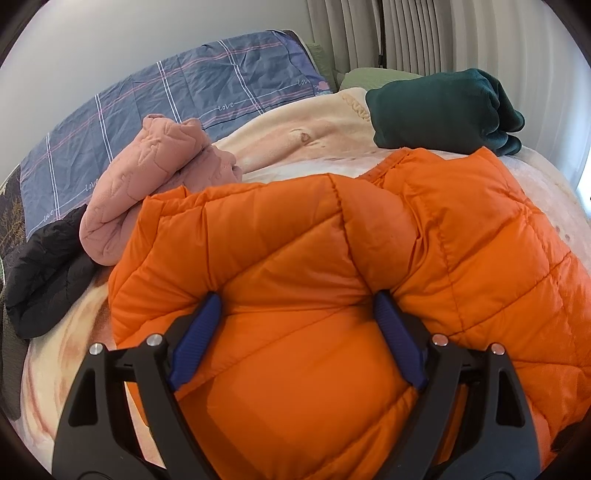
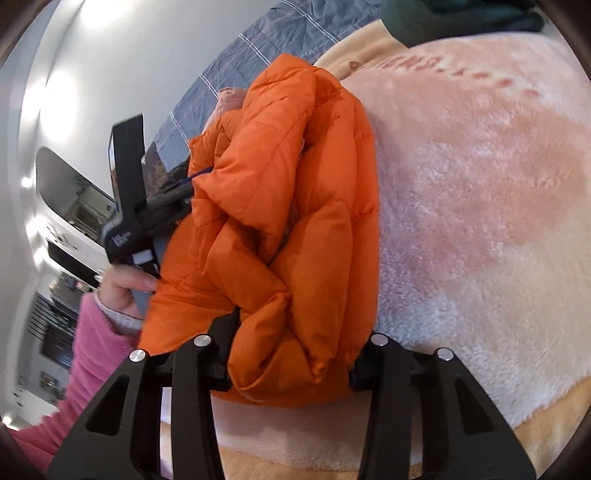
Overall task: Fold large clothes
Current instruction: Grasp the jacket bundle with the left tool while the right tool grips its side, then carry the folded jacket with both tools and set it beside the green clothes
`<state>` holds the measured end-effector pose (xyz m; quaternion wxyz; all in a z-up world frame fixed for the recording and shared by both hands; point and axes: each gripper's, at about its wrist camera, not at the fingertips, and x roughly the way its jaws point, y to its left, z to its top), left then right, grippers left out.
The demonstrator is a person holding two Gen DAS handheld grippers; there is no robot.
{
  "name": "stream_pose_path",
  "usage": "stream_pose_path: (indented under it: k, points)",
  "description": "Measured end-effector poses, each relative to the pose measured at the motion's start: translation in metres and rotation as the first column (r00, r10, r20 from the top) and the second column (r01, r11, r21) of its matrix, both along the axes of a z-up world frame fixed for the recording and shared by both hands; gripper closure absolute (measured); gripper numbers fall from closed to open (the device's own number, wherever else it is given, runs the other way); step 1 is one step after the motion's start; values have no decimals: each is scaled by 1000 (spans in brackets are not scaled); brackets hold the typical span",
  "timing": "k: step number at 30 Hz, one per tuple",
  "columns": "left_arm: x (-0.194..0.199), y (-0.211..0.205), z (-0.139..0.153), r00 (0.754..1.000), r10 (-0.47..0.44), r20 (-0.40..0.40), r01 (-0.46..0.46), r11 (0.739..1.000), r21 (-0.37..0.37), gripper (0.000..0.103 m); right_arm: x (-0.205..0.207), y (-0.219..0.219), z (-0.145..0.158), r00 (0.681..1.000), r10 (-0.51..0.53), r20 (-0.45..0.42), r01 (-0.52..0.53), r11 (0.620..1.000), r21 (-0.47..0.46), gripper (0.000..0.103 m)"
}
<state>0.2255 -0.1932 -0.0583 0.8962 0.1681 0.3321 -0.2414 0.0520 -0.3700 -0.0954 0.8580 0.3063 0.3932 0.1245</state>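
Note:
A puffy orange quilted jacket (image 1: 332, 258) lies bunched on a cream and pink fleece blanket (image 1: 295, 147) that covers a bed. My left gripper (image 1: 299, 317) stands wide, its blue pads (image 1: 199, 332) pressed into a thick fold of the jacket. In the right wrist view the jacket (image 2: 288, 206) is a folded bundle, and my right gripper (image 2: 295, 354) clamps its near end; the fabric hides the pads. At the bundle's left edge a hand (image 2: 125, 288) in a pink sleeve (image 2: 88, 350) holds the black housing of the left gripper (image 2: 127, 218).
A pink quilted garment (image 1: 147, 184) and a black one (image 1: 44, 273) lie to the left, and a folded dark green one (image 1: 443, 107) at the back right. A blue plaid cover (image 1: 166, 96) lines the wall. Curtains (image 1: 388, 29) hang behind. Blanket (image 2: 480, 184) spreads right of the jacket.

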Motion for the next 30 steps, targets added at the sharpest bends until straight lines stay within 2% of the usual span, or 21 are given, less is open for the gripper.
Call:
stream_pose_path:
  k: [2, 4, 6, 9, 11, 12, 13, 14, 16, 17, 18, 19, 20, 22, 24, 26, 28, 30]
  points:
    - [-2, 1, 5, 1000, 4, 6, -4, 1000, -7, 17, 0, 2, -1, 1000, -5, 0, 5, 1000, -12, 61]
    - [-4, 11, 17, 1000, 16, 0, -16, 999, -47, 16, -3, 10, 0, 1000, -10, 8, 10, 999, -36, 61]
    - [-6, 39, 34, 997, 77, 0, -76, 986, -148, 10, -6, 17, 2, 1000, -9, 24, 11, 998, -67, 61]
    - [5, 75, 37, 983, 179, -39, -183, 960, -211, 6, -2, 24, 5, 1000, -11, 27, 13, 996, -83, 59]
    - [24, 97, 21, 964, 216, -157, -249, 939, -237, 2, 1, 26, 5, 1000, -8, 27, 10, 996, -86, 58]
    - [31, 104, 11, 953, 200, -228, -260, 925, -277, 2, 4, 26, 4, 1000, -4, 28, 6, 996, -90, 57]
    - [38, 110, 0, 938, 168, -304, -269, 905, -328, 2, 4, 27, 5, 1000, 1, 30, 2, 995, -97, 56]
    - [45, 116, -13, 914, 139, -381, -294, 874, -386, 2, 4, 29, 3, 999, 3, 33, 0, 995, -101, 56]
    - [50, 115, -28, 884, 86, -459, -319, 829, -460, 2, 6, 32, 3, 999, 5, 34, -1, 994, -106, 56]
    - [51, 111, -30, 883, 69, -463, -313, 822, -475, 3, 7, 33, 3, 999, 7, 34, -3, 994, -111, 58]
    - [51, 108, -29, 886, 58, -459, -304, 821, -484, 6, 6, 35, 7, 999, 4, 43, 1, 992, -122, 64]
    - [50, 102, -25, 892, 32, -451, -282, 818, -501, 24, 5, 39, 12, 998, -1, 65, 11, 988, -153, 69]
    - [48, 95, -16, 898, 23, -439, -267, 821, -505, 37, -1, 43, 20, 995, -4, 95, 23, 979, -201, 76]
    - [44, 79, 9, 927, 25, -374, -219, 846, -486, 55, -3, 59, 48, 978, 20, 209, 62, 922, -382, 80]
    - [43, 58, 46, 962, 17, -271, -151, 862, -484, 60, 4, 61, 69, 964, 21, 264, 101, 892, -441, 81]
    - [49, 35, 87, 984, 10, -178, -98, 864, -494, 61, 21, 50, 86, 960, 2, 281, 125, 893, -432, 81]
    - [63, 11, 124, 996, -6, -84, -36, 875, -483, 61, 50, 33, 105, 953, -18, 304, 160, 878, -451, 81]
    - [84, -16, 151, 1000, -14, 0, 12, 899, -438, 60, 81, 20, 117, 949, -25, 316, 186, 851, -491, 81]
